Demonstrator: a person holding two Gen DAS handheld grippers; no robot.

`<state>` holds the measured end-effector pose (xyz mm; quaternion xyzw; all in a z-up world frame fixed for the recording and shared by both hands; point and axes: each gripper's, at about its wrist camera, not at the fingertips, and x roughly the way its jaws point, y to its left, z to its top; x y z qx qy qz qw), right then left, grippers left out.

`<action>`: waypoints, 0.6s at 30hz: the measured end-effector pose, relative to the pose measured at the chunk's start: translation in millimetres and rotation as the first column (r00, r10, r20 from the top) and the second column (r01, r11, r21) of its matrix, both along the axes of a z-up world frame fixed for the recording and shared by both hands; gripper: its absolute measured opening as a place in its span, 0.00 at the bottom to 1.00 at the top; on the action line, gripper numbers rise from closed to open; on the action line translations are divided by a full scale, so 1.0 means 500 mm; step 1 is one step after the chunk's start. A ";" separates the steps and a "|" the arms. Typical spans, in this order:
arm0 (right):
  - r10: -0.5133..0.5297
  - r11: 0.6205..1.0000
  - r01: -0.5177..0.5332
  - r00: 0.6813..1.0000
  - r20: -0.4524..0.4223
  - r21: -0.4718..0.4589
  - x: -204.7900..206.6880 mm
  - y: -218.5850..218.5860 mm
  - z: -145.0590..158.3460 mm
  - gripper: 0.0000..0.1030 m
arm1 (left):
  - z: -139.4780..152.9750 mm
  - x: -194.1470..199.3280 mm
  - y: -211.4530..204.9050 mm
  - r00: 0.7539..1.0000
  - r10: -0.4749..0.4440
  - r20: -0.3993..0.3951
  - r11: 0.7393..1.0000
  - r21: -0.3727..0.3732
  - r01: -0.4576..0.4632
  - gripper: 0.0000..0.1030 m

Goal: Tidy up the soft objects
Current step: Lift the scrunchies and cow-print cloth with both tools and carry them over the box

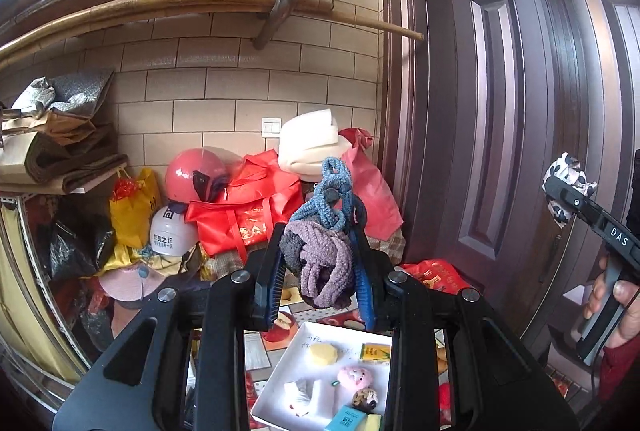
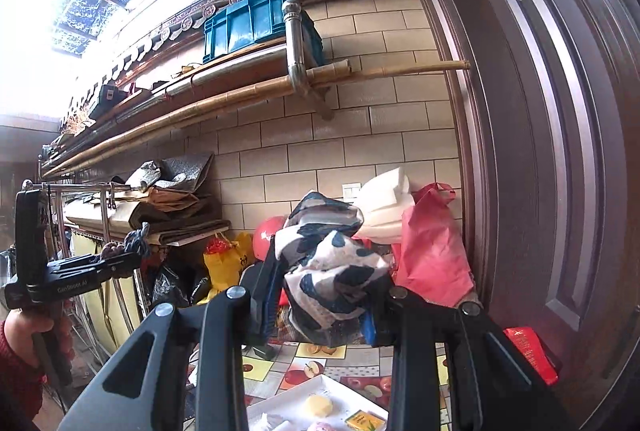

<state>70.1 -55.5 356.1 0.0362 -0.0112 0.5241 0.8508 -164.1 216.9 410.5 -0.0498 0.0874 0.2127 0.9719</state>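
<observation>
Here, the left tool (image 1: 320,251) is clamping a purple-and-blue knitted bundle (image 1: 326,247) and the right tool (image 2: 324,295) a blue-spotted white cloth (image 2: 332,271), both best carried level above the white tray (image 1: 296,347).

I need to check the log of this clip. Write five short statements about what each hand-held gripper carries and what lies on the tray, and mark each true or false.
1. The left hand-held gripper is shut on a knitted bundle of purple and blue. True.
2. The right hand-held gripper is empty. False: it is shut on a white cloth with dark blue patches.
3. The white tray holds several small items. True.
4. The tray is bare. False: a yellow round piece lies there.
5. Both bundles lie on the tray. False: both are held above it.
</observation>
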 end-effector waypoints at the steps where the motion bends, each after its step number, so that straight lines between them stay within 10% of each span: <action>1: 0.005 1.000 -0.005 1.000 -0.009 -0.013 0.004 0.010 -0.010 0.30 | -0.009 0.008 0.001 1.000 0.005 -0.014 1.000 0.005 -0.005 0.28; 18: 0.035 0.980 -0.075 0.977 -0.211 -0.183 0.125 0.164 -0.167 0.31 | -0.182 0.170 0.070 0.981 -0.008 -0.194 0.995 -0.102 -0.013 0.28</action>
